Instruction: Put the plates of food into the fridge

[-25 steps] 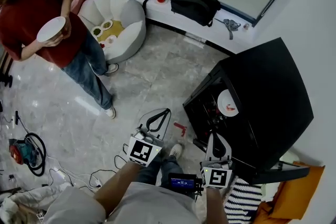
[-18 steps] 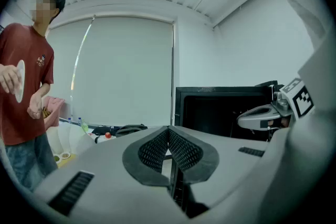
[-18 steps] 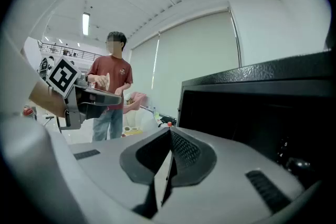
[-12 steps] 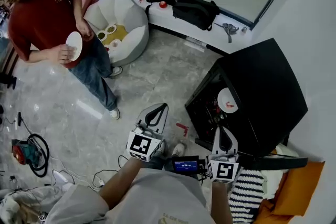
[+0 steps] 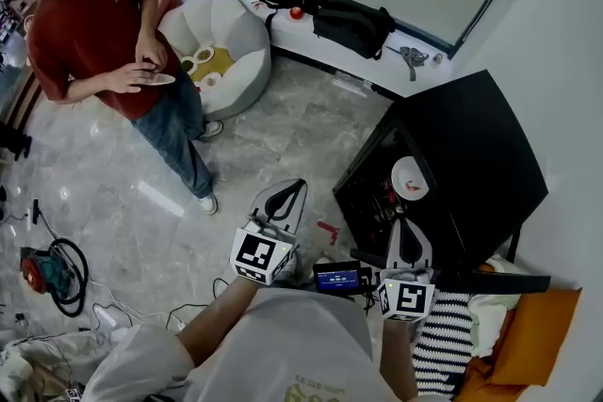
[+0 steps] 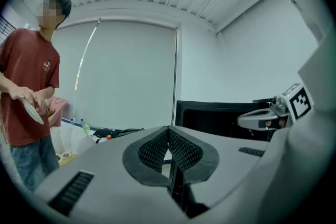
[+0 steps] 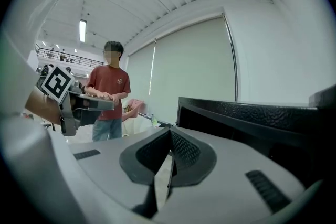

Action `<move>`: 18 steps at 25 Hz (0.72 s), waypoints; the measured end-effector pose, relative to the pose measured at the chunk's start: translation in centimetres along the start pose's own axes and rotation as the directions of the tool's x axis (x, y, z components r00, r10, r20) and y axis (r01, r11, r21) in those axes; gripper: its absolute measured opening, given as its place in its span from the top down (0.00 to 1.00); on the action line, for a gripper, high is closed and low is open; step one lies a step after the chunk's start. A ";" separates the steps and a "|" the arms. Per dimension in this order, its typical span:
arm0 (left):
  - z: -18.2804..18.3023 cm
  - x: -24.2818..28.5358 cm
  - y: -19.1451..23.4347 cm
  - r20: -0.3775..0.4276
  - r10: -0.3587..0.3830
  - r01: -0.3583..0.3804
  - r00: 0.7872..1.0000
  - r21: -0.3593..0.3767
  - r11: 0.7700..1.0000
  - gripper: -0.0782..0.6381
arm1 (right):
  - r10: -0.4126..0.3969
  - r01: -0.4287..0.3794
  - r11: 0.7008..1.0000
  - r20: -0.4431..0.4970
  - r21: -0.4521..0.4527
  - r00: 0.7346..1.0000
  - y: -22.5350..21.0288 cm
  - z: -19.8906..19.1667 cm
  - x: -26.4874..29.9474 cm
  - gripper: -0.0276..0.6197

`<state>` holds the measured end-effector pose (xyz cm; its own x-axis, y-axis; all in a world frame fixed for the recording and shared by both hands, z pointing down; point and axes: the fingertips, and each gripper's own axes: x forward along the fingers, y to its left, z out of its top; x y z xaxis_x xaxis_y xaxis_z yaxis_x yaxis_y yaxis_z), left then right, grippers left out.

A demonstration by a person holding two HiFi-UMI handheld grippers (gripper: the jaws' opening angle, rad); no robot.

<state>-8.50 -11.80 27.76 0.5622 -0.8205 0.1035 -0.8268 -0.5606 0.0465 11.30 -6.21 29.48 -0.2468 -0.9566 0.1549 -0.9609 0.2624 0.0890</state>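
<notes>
With one plate [image 5: 409, 179] in the fridge [image 5: 490, 146], the left gripper [image 5: 286, 195] and right gripper [image 5: 406, 236] hung closed and empty, so fetching another probably meant opening them.

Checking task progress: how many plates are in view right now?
5: one white plate with red food inside the black fridge; one plate held by the standing person; three small dishes on the white beanbag chair. Others may be hidden deeper in the fridge.
</notes>
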 end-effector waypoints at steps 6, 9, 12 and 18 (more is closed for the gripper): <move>0.2 -0.5 0.0 0.007 0.003 -0.003 1.000 -0.012 1.000 0.88 | -0.006 0.006 1.000 0.001 0.025 1.000 0.0 0.6 0.5 0.94; 0.3 -0.3 0.0 0.012 -0.005 0.005 1.000 -0.020 1.000 0.88 | -0.006 0.006 0.999 -0.003 0.032 1.000 0.2 0.6 0.9 0.94; 0.5 0.1 -0.1 0.021 -0.013 0.013 1.000 -0.020 1.000 0.88 | -0.009 0.009 0.999 -0.004 0.032 1.000 0.2 0.5 1.3 0.94; 0.3 0.4 0.0 0.016 -0.009 0.009 1.000 -0.027 1.000 0.88 | -0.004 0.004 1.000 -0.011 0.012 1.000 0.3 0.5 1.4 0.94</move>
<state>-8.29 -12.20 27.49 0.5697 -0.8173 0.0869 -0.8218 -0.5649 0.0742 10.61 -7.53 29.26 -0.2421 -0.9561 0.1651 -0.9633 0.2572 0.0773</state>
